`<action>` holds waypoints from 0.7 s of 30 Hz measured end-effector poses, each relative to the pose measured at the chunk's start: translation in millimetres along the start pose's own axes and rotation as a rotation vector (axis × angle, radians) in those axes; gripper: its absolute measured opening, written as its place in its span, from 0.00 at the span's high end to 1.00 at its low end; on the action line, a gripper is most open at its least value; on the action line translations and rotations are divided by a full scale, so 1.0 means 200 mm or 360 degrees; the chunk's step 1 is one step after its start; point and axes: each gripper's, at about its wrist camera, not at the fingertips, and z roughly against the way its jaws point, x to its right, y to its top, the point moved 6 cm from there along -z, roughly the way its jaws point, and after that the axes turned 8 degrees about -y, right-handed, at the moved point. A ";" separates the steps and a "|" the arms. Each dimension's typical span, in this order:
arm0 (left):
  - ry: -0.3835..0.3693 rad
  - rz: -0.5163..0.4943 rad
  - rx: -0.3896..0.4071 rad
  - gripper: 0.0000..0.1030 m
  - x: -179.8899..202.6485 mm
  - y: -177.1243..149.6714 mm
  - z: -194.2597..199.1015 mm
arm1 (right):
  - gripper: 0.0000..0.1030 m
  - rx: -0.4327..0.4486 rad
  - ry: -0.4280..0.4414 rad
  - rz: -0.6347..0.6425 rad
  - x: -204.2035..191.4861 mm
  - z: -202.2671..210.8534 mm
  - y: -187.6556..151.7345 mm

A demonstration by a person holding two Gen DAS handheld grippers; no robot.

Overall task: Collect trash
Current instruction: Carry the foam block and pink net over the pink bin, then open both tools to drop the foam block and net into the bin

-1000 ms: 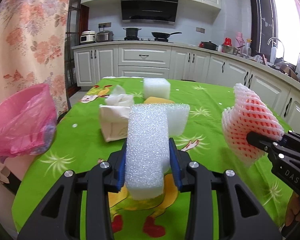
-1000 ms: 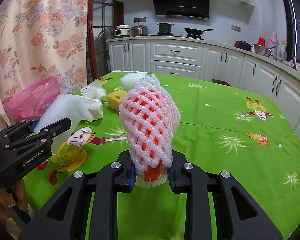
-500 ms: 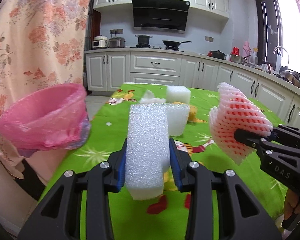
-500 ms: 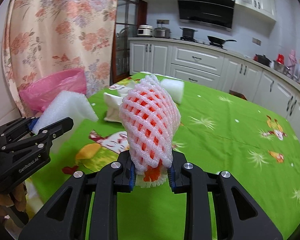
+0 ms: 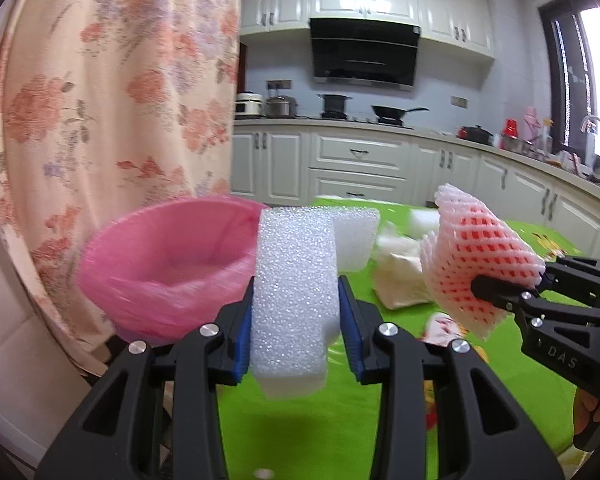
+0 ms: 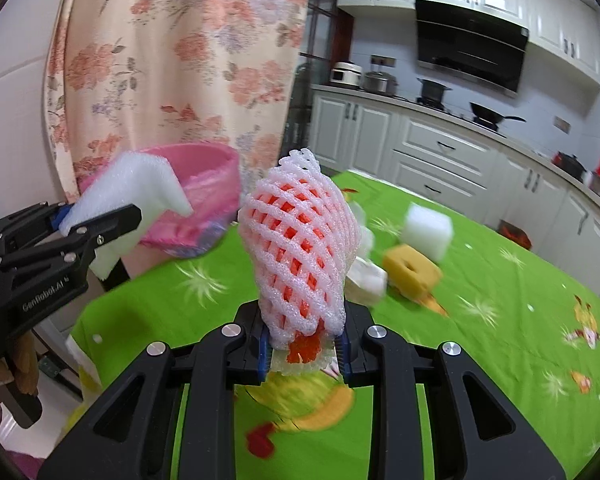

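Observation:
My left gripper is shut on an L-shaped white foam piece, held above the table's left edge, close to the pink-lined trash bin. In the right wrist view the left gripper and foam piece sit just in front of the bin. My right gripper is shut on a white and orange foam fruit net, held up over the table. The net also shows at the right of the left wrist view.
On the green tablecloth lie a white foam block, a yellow sponge with a hole and crumpled white paper. A floral curtain hangs behind the bin. Kitchen cabinets line the far wall.
Both grippers have swung left toward the bin with their loads. The bin now looms larger, directly behind the foam piece. Both grips are unchanged.

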 end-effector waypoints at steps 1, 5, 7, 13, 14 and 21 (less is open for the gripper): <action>0.0018 0.0004 0.0005 0.64 -0.04 0.01 0.01 | 0.75 0.0003 0.0018 -0.0001 -0.02 -0.01 0.02; 0.0095 0.0001 0.0009 0.64 -0.19 0.08 0.01 | 0.75 0.0025 0.0126 -0.0010 -0.12 -0.06 0.14; 0.0117 0.0024 0.0003 0.64 -0.27 0.11 -0.01 | 0.75 0.0040 0.0183 -0.0019 -0.17 -0.09 0.19; 0.0183 0.0107 -0.0024 0.64 -0.54 0.22 -0.07 | 0.74 0.0036 0.0318 -0.0032 -0.33 -0.19 0.37; 0.0187 0.0115 -0.0030 0.64 -0.57 0.24 -0.08 | 0.74 0.0035 0.0341 -0.0036 -0.36 -0.22 0.40; 0.0254 0.0171 -0.0075 0.64 -0.79 0.30 -0.20 | 0.74 -0.0007 0.0421 -0.0075 -0.49 -0.39 0.57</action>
